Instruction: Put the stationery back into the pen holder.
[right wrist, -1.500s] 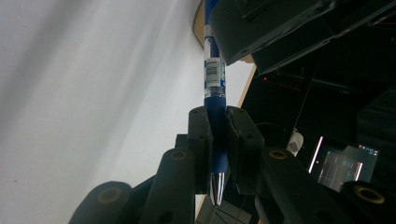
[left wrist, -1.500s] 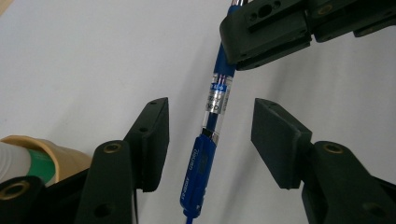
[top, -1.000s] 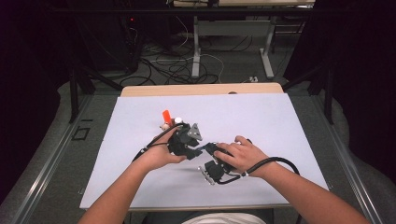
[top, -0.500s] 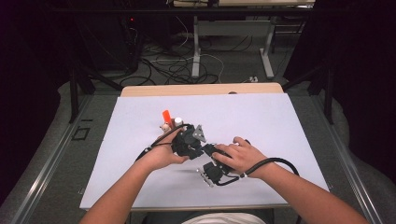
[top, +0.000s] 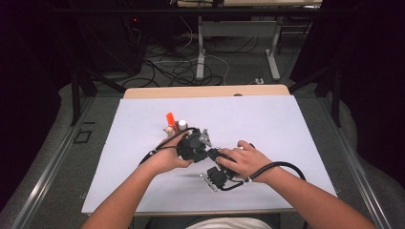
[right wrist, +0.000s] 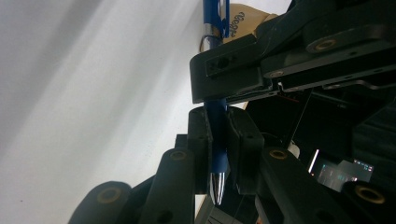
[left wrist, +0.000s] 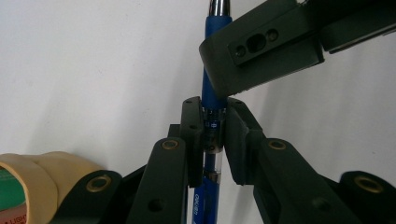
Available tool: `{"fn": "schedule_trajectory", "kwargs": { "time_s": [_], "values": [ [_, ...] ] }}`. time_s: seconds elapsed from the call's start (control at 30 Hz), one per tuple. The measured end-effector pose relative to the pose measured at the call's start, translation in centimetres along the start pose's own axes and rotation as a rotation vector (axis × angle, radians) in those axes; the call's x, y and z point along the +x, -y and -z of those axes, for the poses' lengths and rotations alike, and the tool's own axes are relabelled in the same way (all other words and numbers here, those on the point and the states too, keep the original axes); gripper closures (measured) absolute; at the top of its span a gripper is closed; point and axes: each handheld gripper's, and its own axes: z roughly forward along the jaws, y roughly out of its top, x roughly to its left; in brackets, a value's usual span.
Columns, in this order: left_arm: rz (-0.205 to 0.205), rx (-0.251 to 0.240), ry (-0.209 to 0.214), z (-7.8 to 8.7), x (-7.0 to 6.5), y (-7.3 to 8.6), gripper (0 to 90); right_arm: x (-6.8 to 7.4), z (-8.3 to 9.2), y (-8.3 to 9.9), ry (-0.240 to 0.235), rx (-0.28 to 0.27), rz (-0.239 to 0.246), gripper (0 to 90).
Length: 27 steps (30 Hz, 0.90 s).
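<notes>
Both tongs clamp one blue pen (left wrist: 211, 140) above the worktop (top: 296, 124): the left tongs (left wrist: 214, 140), having just closed, grip its clear middle, the right tongs (right wrist: 218, 149) its tip end. Pulling unevenly could snap it or make it slip free.

L gripper (left wrist: 214, 140) jaws just closed onto the blue pen (left wrist: 212, 88), now clamped at both ends w/ R gripper (right wrist: 218, 140).
</notes>
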Motion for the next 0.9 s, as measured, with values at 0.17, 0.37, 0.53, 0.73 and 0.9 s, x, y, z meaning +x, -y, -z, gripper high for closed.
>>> {"fn": "schedule_trajectory", "kwargs": {
  "time_s": [0.17,0.37,0.53,0.73,0.9],
  "values": [
    [-0.003,0.0,0.0,0.0,0.0,0.0,78.9,-0.3,0.0,-0.1,-0.006,-0.003,0.009,80.3],
    [0.024,-0.003,-0.014,-0.1,0.5,0.2,79.0,-0.3,-0.1,0.2,-0.002,0.0,-0.061,73.0],
    [0.048,-0.014,-0.031,0.1,0.9,0.4,79.0,-0.3,0.1,0.6,0.013,-0.004,-0.11,65.5],
    [0.085,-0.046,-0.026,0.4,1.5,0.6,78.9,-0.8,0.4,0.8,0.036,0.0,-0.173,57.9],
    [0.138,-0.079,-0.041,0.7,2.2,1.1,79.0,-1.1,0.6,1.1,0.055,-0.044,-0.31,52.1]
  ]
}}
